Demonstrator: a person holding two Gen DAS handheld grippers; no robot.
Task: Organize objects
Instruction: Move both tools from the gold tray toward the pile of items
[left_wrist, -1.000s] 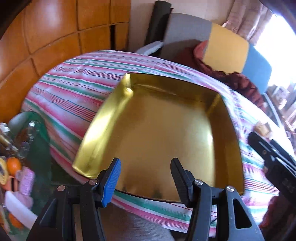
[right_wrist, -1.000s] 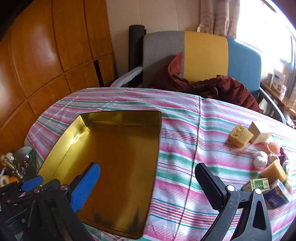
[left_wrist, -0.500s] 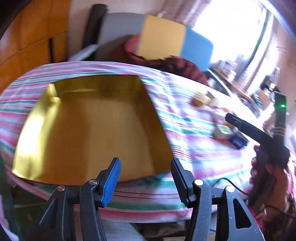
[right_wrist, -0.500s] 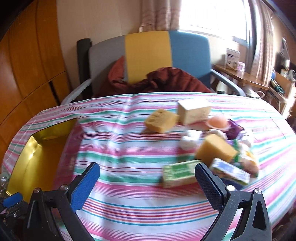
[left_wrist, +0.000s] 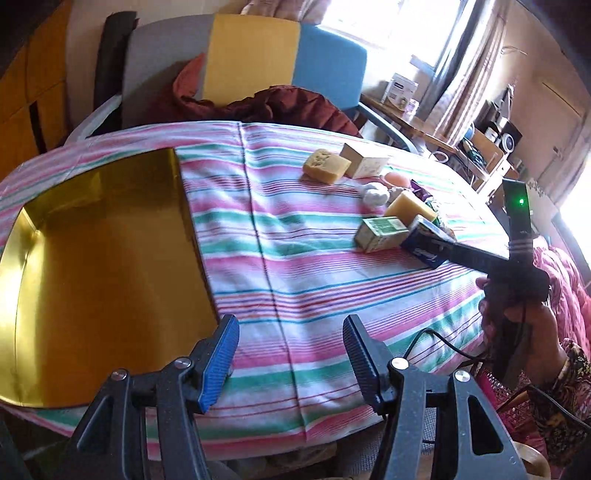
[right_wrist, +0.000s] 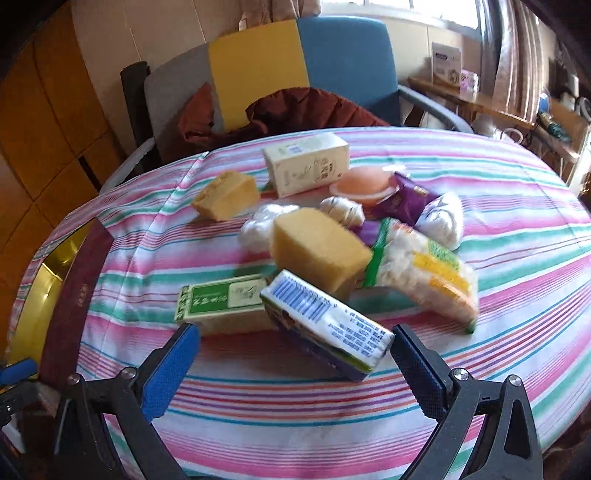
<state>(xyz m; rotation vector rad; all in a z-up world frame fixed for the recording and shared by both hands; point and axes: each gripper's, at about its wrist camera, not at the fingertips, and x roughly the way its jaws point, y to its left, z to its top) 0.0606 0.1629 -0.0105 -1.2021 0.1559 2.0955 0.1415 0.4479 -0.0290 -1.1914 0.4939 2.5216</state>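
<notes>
Nearby, a shiny gold tray (left_wrist: 92, 258) lies empty beside jumbled yellow sponges (right_wrist: 317, 251), cartons and snack packets (right_wrist: 421, 266) on the striped cloth (right_wrist: 498, 258). Both the left gripper (left_wrist: 291, 354) and right gripper (right_wrist: 295, 365) stand apart, gripping nothing.

Left wrist view: looks forward and steeply down past own fingers (left_wrist: 218, 354) from the near table edge; takes in the gold tray (left_wrist: 92, 266) at left, striped tablecloth (left_wrist: 295, 258) ahead, pile of packets at far right. Right wrist view: also tilted down, set close over the pile, blue-and-white carton (right_wrist: 325, 321) just ahead of the fingers (right_wrist: 170, 369). Shared: tablecloth (right_wrist: 517, 295), tray edge (right_wrist: 51, 273), green box (left_wrist: 380, 232) (right_wrist: 221, 299), yellow sponge (left_wrist: 410, 208) (right_wrist: 317, 251), chair (left_wrist: 251, 62) (right_wrist: 295, 66) behind.
</notes>
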